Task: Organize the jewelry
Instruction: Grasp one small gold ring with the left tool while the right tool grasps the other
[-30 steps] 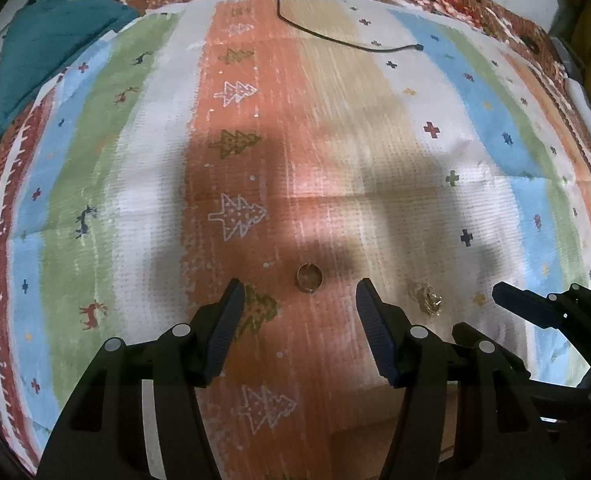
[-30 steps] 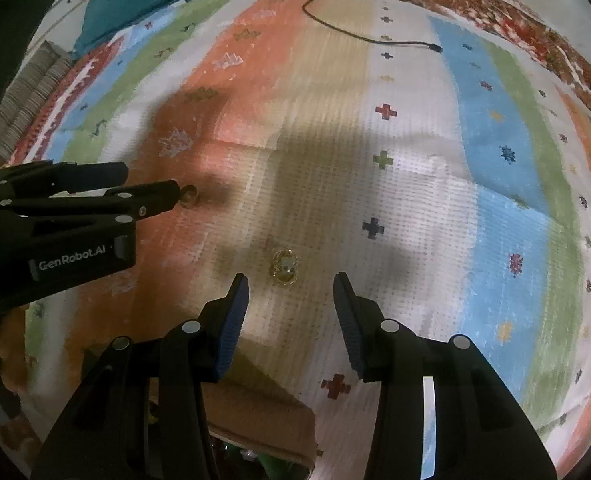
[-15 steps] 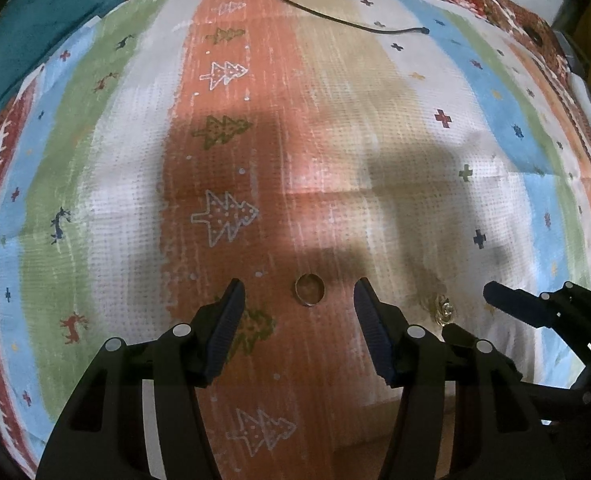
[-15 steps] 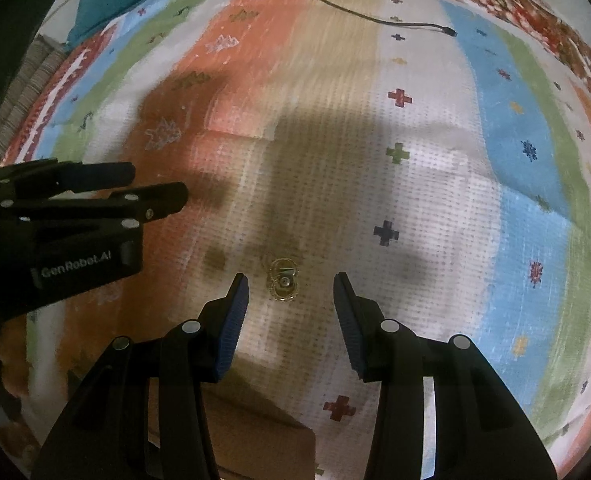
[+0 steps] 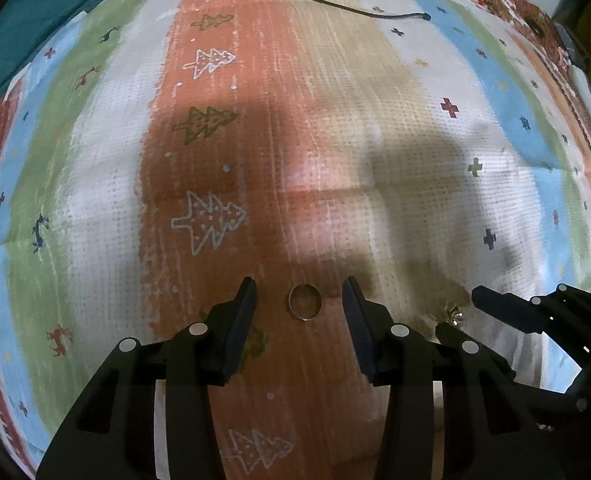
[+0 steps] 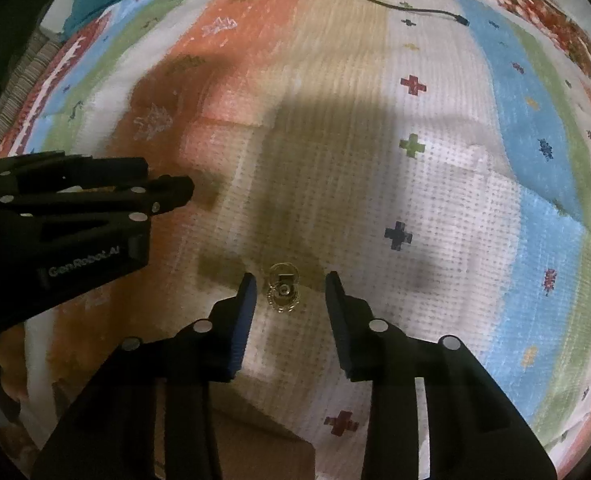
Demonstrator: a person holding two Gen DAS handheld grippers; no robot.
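A plain metal ring lies flat on the orange stripe of the cloth, between the tips of my open left gripper. A gold ring with a round stone setting lies on the cloth between the tips of my open right gripper. That ring also shows in the left wrist view, just left of the right gripper. The left gripper shows side-on at the left of the right wrist view.
A striped cloth with tree and cross motifs covers the surface. A black cable lies at the far end. A teal fabric sits at the far left. A brown box corner shows below the right gripper.
Both grippers have moved forward and down; each ring now lies between its gripper's fingertips instead of ahead of them. Both grippers stay open.
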